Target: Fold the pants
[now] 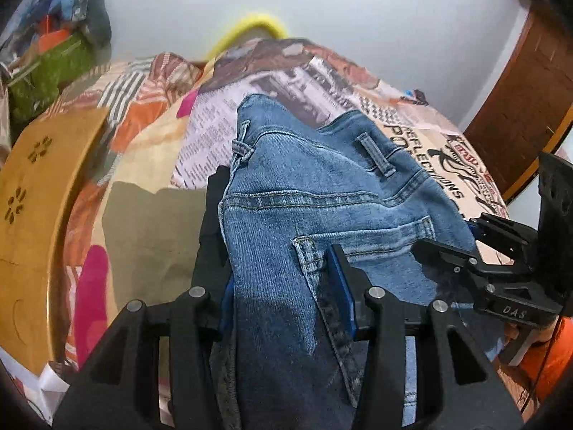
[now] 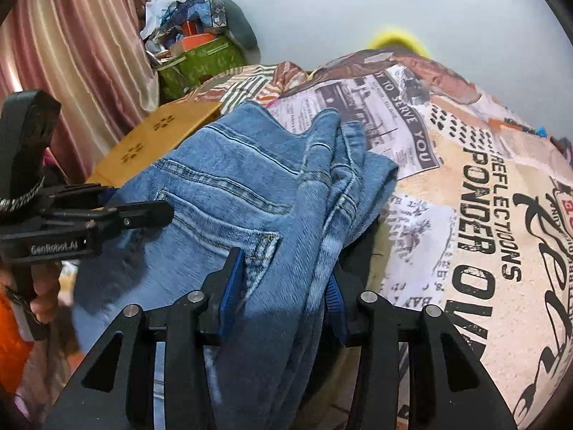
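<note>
Left wrist view: your left gripper (image 1: 283,286) is clamped on a thick bunch of the jeans (image 1: 322,186), blue pads pressed in from both sides, so it's closed as far as the denim allows. The waistband end with belt loops and back pocket drapes forward and away from you over the printed bedsheet (image 1: 422,132); the long axis runs roughly straight out along the fingers. The right gripper (image 1: 476,251) shows at the right edge, just beside the pocket seam, level with yours, so neither hand looks clearly nearer. The legs drop below the frame, cut off. Right wrist view: your right gripper (image 2: 283,283) is likewise closed on gathered denim, with layered folds stacked between the pads. The fabric runs forward-left toward the wooden board (image 2: 157,136). The left gripper enters from the left, touching or just over the pocket; can't tell which. Motion blur smears the folds; layer count and hem position aren't readable.
</note>
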Available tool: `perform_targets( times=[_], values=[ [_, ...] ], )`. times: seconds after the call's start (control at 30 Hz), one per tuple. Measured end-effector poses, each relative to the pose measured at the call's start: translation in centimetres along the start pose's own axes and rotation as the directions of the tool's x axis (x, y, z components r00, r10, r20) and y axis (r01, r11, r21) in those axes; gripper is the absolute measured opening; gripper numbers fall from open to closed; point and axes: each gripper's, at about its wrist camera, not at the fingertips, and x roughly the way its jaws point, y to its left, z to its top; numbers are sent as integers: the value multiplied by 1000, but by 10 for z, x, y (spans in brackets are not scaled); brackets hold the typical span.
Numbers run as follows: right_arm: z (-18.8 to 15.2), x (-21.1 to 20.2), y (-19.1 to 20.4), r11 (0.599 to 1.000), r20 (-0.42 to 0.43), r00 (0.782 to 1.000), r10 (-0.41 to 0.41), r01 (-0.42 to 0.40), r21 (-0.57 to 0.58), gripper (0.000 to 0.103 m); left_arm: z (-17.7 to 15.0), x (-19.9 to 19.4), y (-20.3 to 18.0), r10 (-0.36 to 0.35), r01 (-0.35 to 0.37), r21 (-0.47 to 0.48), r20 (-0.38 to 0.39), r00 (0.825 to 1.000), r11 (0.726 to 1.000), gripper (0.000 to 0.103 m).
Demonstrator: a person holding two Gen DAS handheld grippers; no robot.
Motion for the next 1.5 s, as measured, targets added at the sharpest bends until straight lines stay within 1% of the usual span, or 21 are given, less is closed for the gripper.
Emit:
perform_targets(
  times=[0.07, 0.13, 0.2, 0.27, 0.37, 0.4, 0.5, 0.6, 0.67, 0.77, 0.87, 0.93, 1.03, 1.17, 1.23, 1.27, 1.3, 1.33, 1.37, 1.43, 1.5],
  values=[
    [0, -10, 1, 1000, 0, 1000, 5, -5, -8, 42, -1, -7, -4, 36, -37, 15, 5, 999, 999, 46],
    [0, -23, 3, 1000, -8, 1000, -11, 11, -12, 42, -2, -22, -7, 105, -106, 39, 30, 994, 994, 46],
    [2, -37, 5, 995, 12, 996, -87, 87, -39, 42, -5, -46, -14, 126, -129, 51, 64, 990, 990, 46],
    [3, -58, 9, 994, 19, 995, -96, 97, -49, 42, -5, -63, -15, 131, -135, 45, 86, 988, 990, 46],
    [4, -101, 13, 997, 70, 995, -70, 72, -28, 42, -10, -106, -28, 136, -142, 36, 144, 980, 989, 46],
    [5, -107, 14, 997, 82, 994, -68, 71, -27, 42, -12, -120, -34, 134, -142, 39, 164, 977, 989, 46],
    [4, -159, 37, 997, 145, 988, -59, 66, -44, 42, -21, -162, -58, 141, -159, 71, 213, 967, 985, 46],
    [1, -203, 57, 997, 201, 979, -37, 50, -61, 44, -33, -206, -79, 113, -137, 74, 261, 959, 988, 46],
    [-5, -240, 74, 997, 255, 967, -24, 43, -69, 47, -45, -238, -94, 111, -142, 80, 308, 945, 987, 46],
    [-15, -279, 92, 997, 314, 949, -16, 37, -63, 47, -69, -284, -116, 108, -154, 98, 368, 924, 983, 46],
    [-33, -319, 113, 998, 373, 928, -6, 29, -55, 47, -95, -326, -134, 101, -154, 94, 422, 901, 983, 46],
    [-43, -337, 121, 998, 409, 912, -3, 30, -59, 47, -113, -353, -145, 105, -167, 94, 464, 880, 981, 46],
    [-63, -364, 135, 998, 457, 889, 19, 8, -57, 47, -138, -386, -160, 119, -191, 87, 518, 847, 978, 46],
    [-83, -383, 148, 998, 492, 870, 34, -5, -60, 47, -163, -416, -172, 131, -202, 66, 565, 815, 977, 46],
    [-91, -387, 153, 998, 505, 863, 33, 0, -65, 47, -175, -428, -178, 133, -204, 55, 587, 798, 977, 49],
    [-95, -391, 155, 998, 514, 857, 31, 4, -66, 49, -179, -431, -180, 132, -202, 53, 593, 794, 978, 52],
    [-99, -396, 158, 998, 528, 849, 30, 6, -67, 51, -183, -434, -182, 129, -199, 51, 600, 789, 979, 57],
    [-102, -398, 160, 998, 538, 842, 32, 5, -67, 58, -187, -437, -184, 127, -199, 51, 609, 783, 979, 59],
    [-105, -400, 160, 998, 547, 836, 32, 4, -65, 62, -189, -439, -186, 128, -201, 50, 616, 777, 978, 61],
    [-108, -403, 161, 998, 565, 824, 30, 4, -60, 63, -197, -443, -190, 133, -213, 52, 633, 763, 976, 66],
    [-113, -406, 161, 999, 573, 820, 21, 10, -51, 69, -201, -443, -192, 131, -209, 48, 639, 758, 977, 78]
  ],
)
